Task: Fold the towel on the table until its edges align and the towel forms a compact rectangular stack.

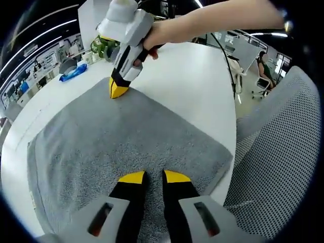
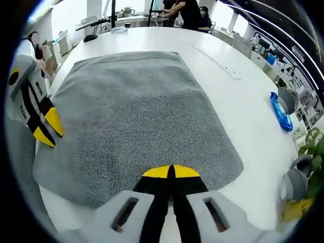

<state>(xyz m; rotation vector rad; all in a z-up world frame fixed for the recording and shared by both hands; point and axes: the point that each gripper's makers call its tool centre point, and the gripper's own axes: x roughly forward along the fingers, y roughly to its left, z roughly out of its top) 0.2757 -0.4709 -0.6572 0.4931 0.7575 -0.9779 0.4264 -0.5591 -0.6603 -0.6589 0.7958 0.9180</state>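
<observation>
A grey towel [image 1: 126, 136] [image 2: 136, 111] lies spread flat on the white table [image 1: 202, 86] [image 2: 243, 91]. In the left gripper view my left gripper [image 1: 154, 177] stands open just above the towel near one edge, with nothing between its yellow tips. The right gripper [image 1: 118, 89], held by a hand, comes down onto the far edge with its tips together. In the right gripper view my right gripper [image 2: 171, 172] is shut at the towel's near edge and appears to pinch the fabric. The left gripper [image 2: 48, 129] hovers open at the left edge.
A blue packet [image 2: 280, 112] [image 1: 73, 72], grey cups [image 2: 288, 98] and a green plant [image 2: 311, 147] [image 1: 104, 46] sit along one side of the table. A mesh office chair [image 1: 283, 152] stands close to the table edge. People [image 2: 182, 12] stand beyond the far end.
</observation>
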